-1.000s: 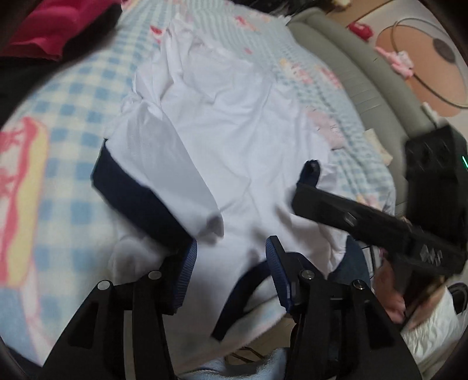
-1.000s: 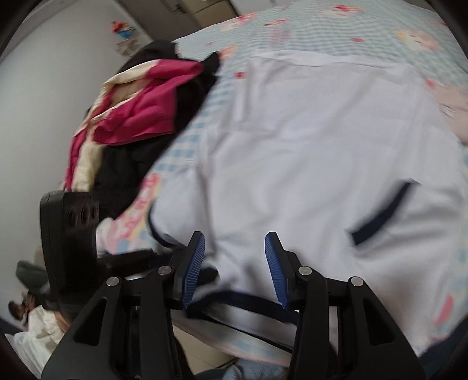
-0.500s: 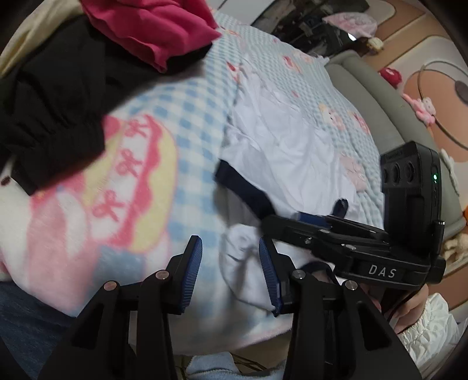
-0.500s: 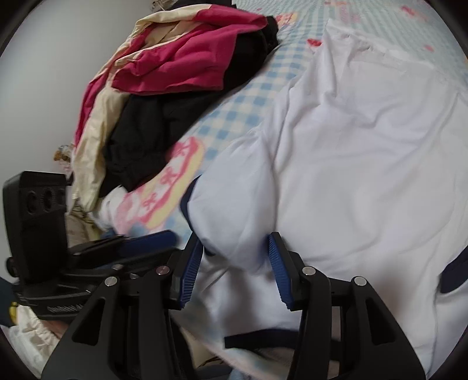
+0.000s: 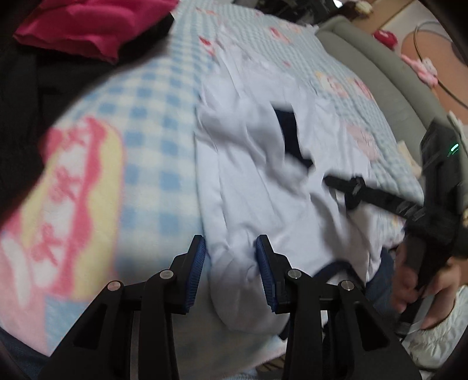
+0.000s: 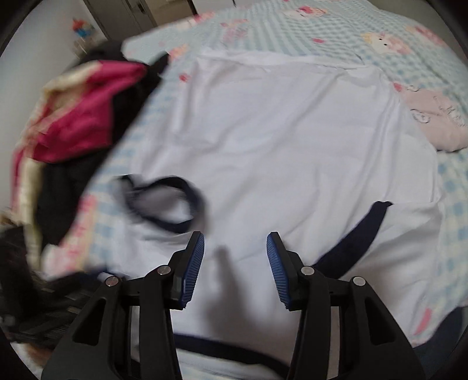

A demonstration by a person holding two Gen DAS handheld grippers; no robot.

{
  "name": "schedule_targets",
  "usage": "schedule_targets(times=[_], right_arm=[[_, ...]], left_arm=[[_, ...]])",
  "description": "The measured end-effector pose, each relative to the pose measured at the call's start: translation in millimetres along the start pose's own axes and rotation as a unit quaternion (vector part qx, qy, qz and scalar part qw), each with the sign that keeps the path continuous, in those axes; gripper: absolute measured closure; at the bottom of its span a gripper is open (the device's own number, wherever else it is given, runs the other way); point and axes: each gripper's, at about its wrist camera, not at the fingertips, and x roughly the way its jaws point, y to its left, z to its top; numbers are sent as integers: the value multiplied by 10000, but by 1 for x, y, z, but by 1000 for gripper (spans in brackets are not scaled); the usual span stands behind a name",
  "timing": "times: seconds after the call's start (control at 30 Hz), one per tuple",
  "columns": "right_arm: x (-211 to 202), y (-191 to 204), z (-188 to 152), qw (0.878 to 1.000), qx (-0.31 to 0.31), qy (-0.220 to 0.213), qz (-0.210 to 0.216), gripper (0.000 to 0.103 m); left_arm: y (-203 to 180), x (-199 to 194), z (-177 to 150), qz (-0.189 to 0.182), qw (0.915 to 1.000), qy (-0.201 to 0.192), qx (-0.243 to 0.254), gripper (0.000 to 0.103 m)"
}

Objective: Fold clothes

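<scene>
Bed [image 6: 345,32] carried a blue-and-white checked blanket [image 5: 158,122] printed with pink cartoon figures. A white shirt [image 6: 280,140] with navy trim lay spread directly on the blanket. Heap of magenta, black and cream clothes [image 6: 79,122] sat at the shirt's left edge. A pale pink garment [image 6: 435,122] lay just right of the shirt

A bedroom in a home: a bed spread with a blue-and-white checked blanket [image 6: 395,26] printed with cartoon characters, a heap of red, black and cream clothes [image 6: 73,122] piled on it, a padded grey bed edge [image 5: 380,70], a plain white wall [image 6: 38,58], and a door [image 6: 137,11] at the back.
</scene>
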Motion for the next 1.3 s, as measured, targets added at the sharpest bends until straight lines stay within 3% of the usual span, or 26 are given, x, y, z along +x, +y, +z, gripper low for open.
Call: schedule_targets(times=[0.1,0.17,0.27,0.37,0.5,0.6,0.7,0.77,0.87,0.97,1.03,1.07,1.13,1.27,1.3], right_arm=[[-7,20,-5,9978,-371,-32,548,56],[4,39,-8,9945,-743,223,710,56],[28,48,-8,9920,-910,510,715,56],[41,43,1,9949,-832,454,334,56],[40,19,9,9983,-483,272,-191,58],[29,4,8,9994,-263,189,-149,59],[12,7,4,9994,-235,123,205,58],[9,19,0,9979,-351,145,523,58],[20,39,-5,9946,-618,325,774,58],[34,35,-8,9962,-677,431,335,58],[30,17,1,9985,-410,345,92,61],[23,9,6,9992,-322,251,-30,61],[11,-3,16,9996,-215,105,-136,59],[-3,-3,32,9994,-219,-169,188,59],[-2,-1,37,9993,-247,-173,239,59]], left_arm=[[-2,-2,-8,-94,9999,79,40,66],[-1,-9,-6,-200,9998,5,-7,66],[9,-21,7,-285,9989,-289,-252,66],[16,-23,16,-154,9986,-417,-274,66],[16,0,13,93,9997,175,-122,66],[12,-8,10,-141,9996,234,-20,66],[22,-30,23,-477,9980,-224,-347,66],[23,-28,30,-342,9985,-272,-337,66],[14,-4,29,98,9998,186,-17,66],[6,5,22,466,9969,565,288,63],[11,-4,21,446,9966,678,166,65],[14,-12,24,421,9969,657,117,66],[10,-32,41,292,9992,204,157,69],[-6,-41,82,70,9982,-489,346,69],[-14,-34,90,111,9979,-493,405,70]])
